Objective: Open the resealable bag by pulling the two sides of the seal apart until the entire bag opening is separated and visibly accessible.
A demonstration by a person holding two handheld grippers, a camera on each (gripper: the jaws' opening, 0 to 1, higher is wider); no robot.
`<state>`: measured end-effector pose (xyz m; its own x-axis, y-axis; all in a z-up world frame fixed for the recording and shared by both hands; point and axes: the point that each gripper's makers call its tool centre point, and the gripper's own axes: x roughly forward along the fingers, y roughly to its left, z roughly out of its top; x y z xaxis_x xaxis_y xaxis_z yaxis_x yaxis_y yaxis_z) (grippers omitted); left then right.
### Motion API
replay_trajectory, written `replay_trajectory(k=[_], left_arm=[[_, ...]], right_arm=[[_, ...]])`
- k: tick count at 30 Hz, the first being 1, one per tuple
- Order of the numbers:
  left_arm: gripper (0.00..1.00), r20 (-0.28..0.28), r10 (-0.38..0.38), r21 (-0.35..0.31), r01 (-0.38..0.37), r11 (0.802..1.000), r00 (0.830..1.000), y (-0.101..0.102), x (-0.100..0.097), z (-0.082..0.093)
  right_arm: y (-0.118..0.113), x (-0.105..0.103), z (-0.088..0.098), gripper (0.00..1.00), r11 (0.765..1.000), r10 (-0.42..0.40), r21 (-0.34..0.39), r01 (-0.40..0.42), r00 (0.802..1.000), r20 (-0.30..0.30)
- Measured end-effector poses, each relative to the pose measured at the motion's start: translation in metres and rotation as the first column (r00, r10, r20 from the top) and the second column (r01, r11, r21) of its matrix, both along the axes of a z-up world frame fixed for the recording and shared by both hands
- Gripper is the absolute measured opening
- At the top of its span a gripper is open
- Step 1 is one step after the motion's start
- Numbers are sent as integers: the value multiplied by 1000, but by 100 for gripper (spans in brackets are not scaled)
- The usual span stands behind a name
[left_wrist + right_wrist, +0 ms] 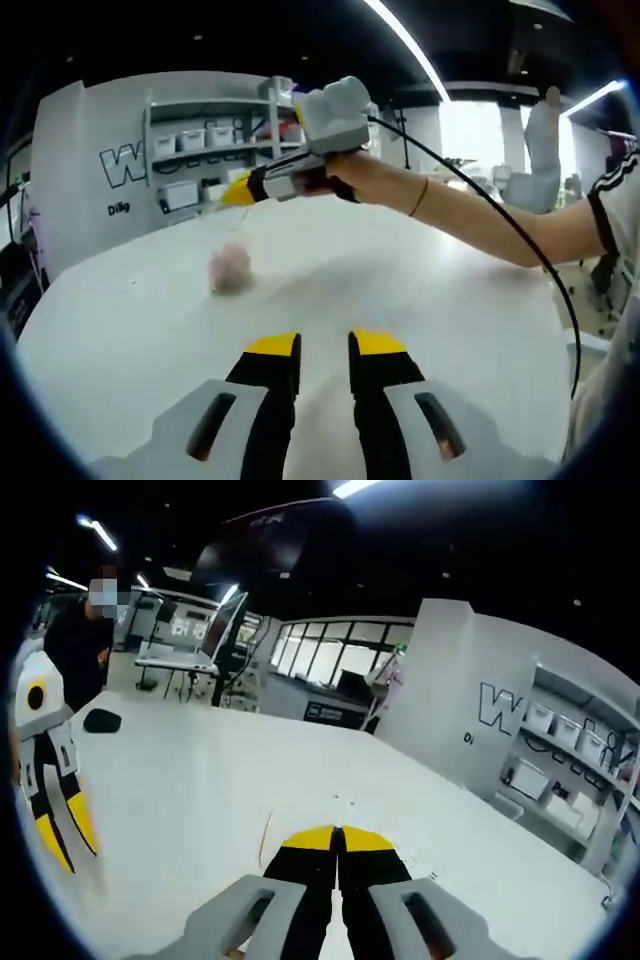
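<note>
The bench lies mostly bare; only a small pink lump at centre-left and the raised right hand-held gripper intrude.

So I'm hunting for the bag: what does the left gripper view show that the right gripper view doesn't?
Left gripper view: a blurred pink thing below the right gripper, which a person's hand holds. I cannot tell if it is the bag. Right gripper view: a dark object on the table, the left gripper at the side, windows. Both: the white table, the shelf of bins, the lettered wall.
</note>
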<state>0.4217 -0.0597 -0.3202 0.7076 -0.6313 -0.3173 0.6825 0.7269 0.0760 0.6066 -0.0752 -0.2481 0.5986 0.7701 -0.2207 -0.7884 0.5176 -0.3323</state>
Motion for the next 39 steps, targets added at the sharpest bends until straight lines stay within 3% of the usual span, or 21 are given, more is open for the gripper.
replay_trajectory(k=[15, 23, 39], left_arm=[[20, -2, -6, -2, 6, 1000, 1000, -2, -1, -1], [20, 0, -6, 4, 6, 1000, 1000, -3, -1, -2], [21, -9, 5, -16, -5, 1000, 1000, 0, -1, -1]], right_arm=[[-3, -20, -4, 0, 999, 27, -26, -28, 1000, -11], [-5, -42, -14, 0, 997, 44, -61, -45, 999, -16], [-8, -60, -27, 0, 994, 68, -87, -70, 997, -26]])
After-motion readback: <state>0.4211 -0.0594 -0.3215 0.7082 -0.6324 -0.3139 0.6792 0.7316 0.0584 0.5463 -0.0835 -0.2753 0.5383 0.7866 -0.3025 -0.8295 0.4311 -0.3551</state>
